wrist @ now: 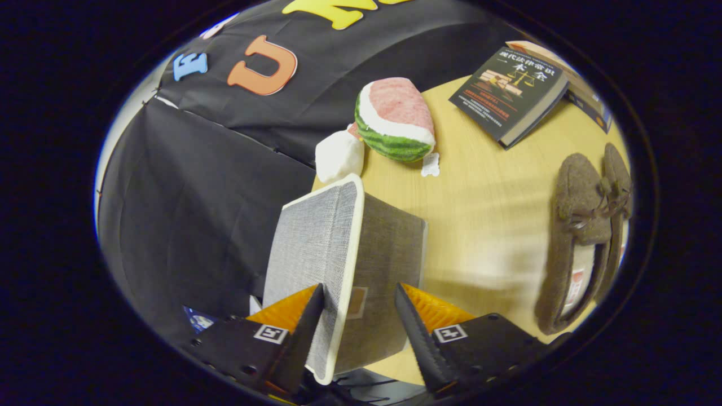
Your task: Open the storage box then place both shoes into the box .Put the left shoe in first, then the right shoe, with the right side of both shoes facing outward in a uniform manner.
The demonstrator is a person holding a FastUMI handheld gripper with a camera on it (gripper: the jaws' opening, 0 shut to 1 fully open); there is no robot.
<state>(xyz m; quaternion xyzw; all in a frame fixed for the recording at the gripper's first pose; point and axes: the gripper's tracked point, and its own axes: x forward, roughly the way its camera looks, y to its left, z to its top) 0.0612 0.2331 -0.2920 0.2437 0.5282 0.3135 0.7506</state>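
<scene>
Gripper (359, 316) at the lid edge of the grey storage box (389, 265), fingers spread.

The fingers stood apart on either side of the box's white-trimmed lid (316, 248); whether either pressed on it could not be told, so nothing was clearly clamped. The box sat near, at the left edge of the wooden table (485, 214). The two brown shoes (581, 237) lay side by side well to the right. Beyond the box were a plush watermelon slice (395, 121) and a white plush piece (338, 157), with books (510, 93) far right.
</scene>
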